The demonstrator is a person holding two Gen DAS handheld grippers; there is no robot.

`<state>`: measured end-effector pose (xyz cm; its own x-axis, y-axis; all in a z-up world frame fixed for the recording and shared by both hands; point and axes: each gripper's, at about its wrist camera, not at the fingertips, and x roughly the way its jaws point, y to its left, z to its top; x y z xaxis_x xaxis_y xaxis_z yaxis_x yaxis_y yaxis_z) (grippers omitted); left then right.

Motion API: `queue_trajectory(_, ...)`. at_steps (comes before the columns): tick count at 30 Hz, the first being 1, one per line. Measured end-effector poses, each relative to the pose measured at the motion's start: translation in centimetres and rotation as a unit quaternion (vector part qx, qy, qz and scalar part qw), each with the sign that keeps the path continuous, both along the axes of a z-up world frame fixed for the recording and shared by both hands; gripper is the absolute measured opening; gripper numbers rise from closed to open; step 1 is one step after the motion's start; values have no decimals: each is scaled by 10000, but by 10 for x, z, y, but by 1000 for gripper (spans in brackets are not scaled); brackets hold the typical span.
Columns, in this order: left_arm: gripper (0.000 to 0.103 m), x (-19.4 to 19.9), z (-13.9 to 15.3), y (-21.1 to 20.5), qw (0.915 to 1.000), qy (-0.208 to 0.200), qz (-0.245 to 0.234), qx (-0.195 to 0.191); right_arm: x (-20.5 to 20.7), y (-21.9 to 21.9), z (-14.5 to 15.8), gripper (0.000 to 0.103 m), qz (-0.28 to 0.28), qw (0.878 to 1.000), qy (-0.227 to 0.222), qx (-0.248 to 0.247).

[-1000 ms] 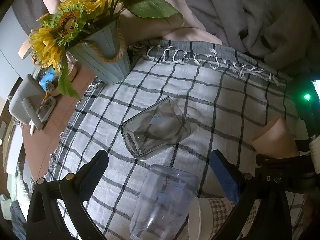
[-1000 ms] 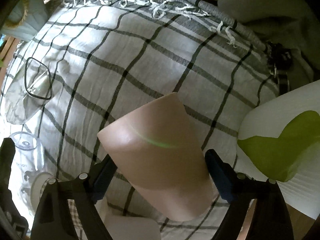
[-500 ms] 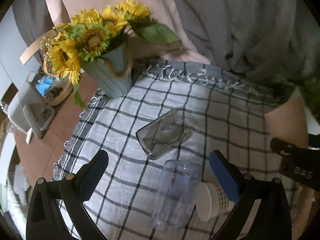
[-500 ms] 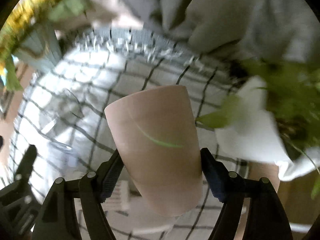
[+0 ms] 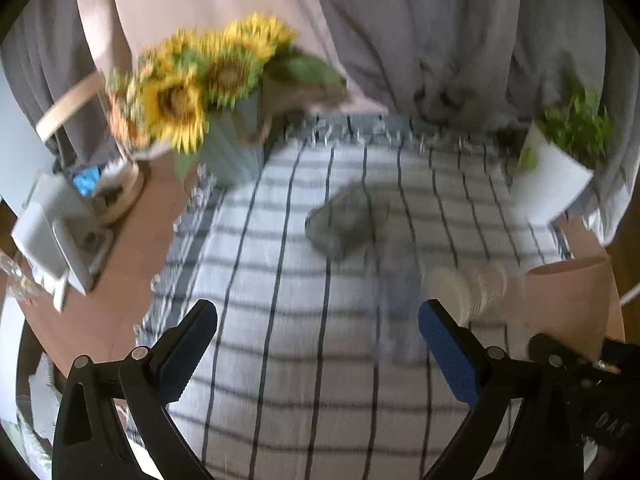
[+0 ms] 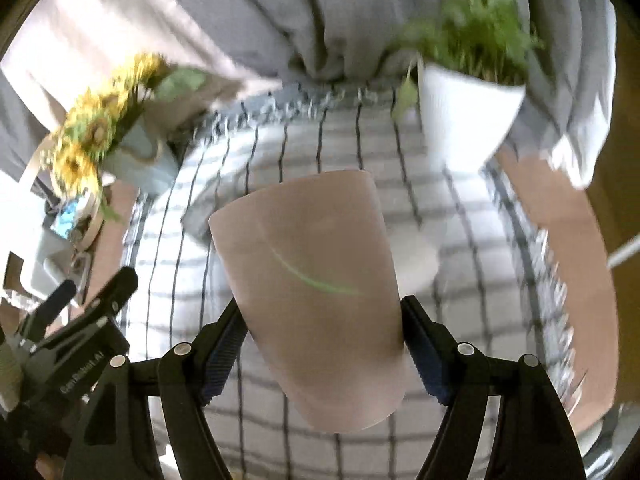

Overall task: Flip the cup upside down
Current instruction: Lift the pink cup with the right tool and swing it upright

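My right gripper (image 6: 322, 348) is shut on a beige-pink cup (image 6: 312, 288), held in the air above the checked cloth, its wider end pointing away from the camera. The same cup (image 5: 568, 300) shows at the right edge of the left wrist view. My left gripper (image 5: 316, 336) is open and empty above the cloth (image 5: 320, 360). A square clear glass (image 5: 340, 220) lies on its side at mid cloth. A clear plastic cup (image 5: 396, 300) and a paper cup (image 5: 468, 284) lie on their sides near the right finger (image 5: 448, 352). Both views are motion-blurred.
A sunflower vase (image 5: 232, 144) stands at the cloth's back left corner. A white pot with a green plant (image 5: 552, 176) stands at the back right. Grey curtains hang behind. Bare wooden table (image 5: 120, 280) and a grey device (image 5: 52, 236) lie to the left.
Both grippers have risen and pulled back from the table. The right gripper has lifted the beige-pink cup higher and tilted it more upright. The left gripper stays open.
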<state>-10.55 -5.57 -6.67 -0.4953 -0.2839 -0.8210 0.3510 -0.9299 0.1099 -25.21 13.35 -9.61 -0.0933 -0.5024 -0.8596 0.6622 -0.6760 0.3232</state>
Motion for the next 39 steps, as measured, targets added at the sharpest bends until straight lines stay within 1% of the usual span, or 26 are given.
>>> queue_trajectory(3, 103, 12, -18, -5, 9995, -228, -72, 218, 21, 2, -23, 76, -71, 9995, -275, 110)
queue_trajectory(7, 103, 25, -39, -8, 9988, -420, -89, 240, 42, 7, -45, 76, -228, 9983, -434, 326)
queue_trajectory(10, 103, 31, -54, -12, 9983, -541, -73, 218, 49, 12, -57, 76, -306, 9972, -505, 458)
queue_trajectory(15, 103, 37, -77, -17, 9963, -799, -62, 309, 55, 15, -73, 76, -419, 9953, -617, 617)
queue_trajectory(20, 103, 38, -90, -18, 9947, -962, -96, 358, 60, 11, -86, 76, -412, 9936, -718, 764)
queue_trajectory(26, 103, 36, -98, -18, 9933, -1081, -82, 402, 59, 13, -98, 76, -508, 9913, -881, 829)
queue_trajectory(30, 103, 36, -101, -17, 9930, -1119, -65, 368, 60, 13, -101, 76, -497, 9912, -888, 844)
queue_trajectory(34, 103, 36, -102, -16, 9929, -1128, -25, 379, 58, 13, -102, 77, -461, 9915, -908, 809)
queue_trajectory(36, 103, 37, -99, -15, 9932, -1096, 1, 398, 58, 14, -100, 79, -424, 9920, -932, 739)
queue_trajectory(39, 103, 39, -92, -12, 9943, -992, 15, 393, 59, 20, -89, 81, -398, 9935, -874, 616)
